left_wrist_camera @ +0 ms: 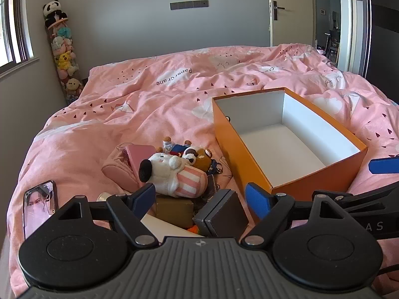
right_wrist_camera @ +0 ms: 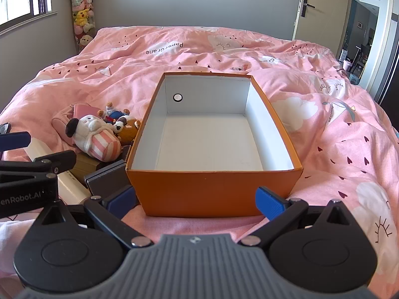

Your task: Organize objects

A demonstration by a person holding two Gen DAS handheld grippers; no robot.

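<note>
Orange box (right_wrist_camera: 214,191), empty and white inside, sits open on the pink bed (right_wrist_camera: 336,129), and the things meant for it are heaped just beside its wall at nine o'clock. Biggest in that heap is a white plush dog (left_wrist_camera: 172,174) in a pink-striped outfit, lying over a brown carton (left_wrist_camera: 174,208). At the dog's three o'clock is a grey case (left_wrist_camera: 220,215); at its twelve, a small brown bear (left_wrist_camera: 202,159) and a pink pouch (left_wrist_camera: 119,164). A phone (left_wrist_camera: 40,206) lies apart at eight o'clock.

Both claws are spread wide and pinch nothing: the left claw (left_wrist_camera: 199,195) hovers over the heap, the right claw (right_wrist_camera: 197,199) faces the box's near wall.

To my eye the trouble is the stacking: lifting the dog could drag the keyring toys tangled beside it, and the soft quilt may let the light box slide or tip if a claw bumps its rim.
</note>
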